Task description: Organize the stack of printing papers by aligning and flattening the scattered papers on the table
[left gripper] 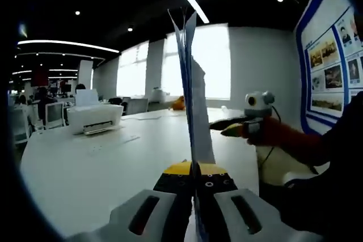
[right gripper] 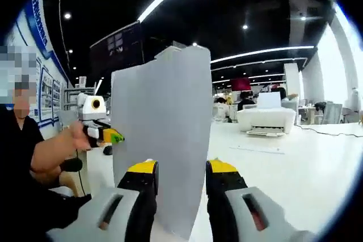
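Currently we are holding the paper stack (left gripper: 190, 94) upright over the white table (left gripper: 85, 168) | left gripper (left gripper: 194, 169) clamping its lower edge | right gripper (right gripper: 180, 168) spread open, facing the sheet.

Place: open-plan office | I see a white printer (left gripper: 94, 117) at my ten o'clock on a long white table (left gripper: 85, 168) | desks with monitors behind (people seated) | ceiling strip lights | photo board (left gripper: 332, 66) at two o'clock
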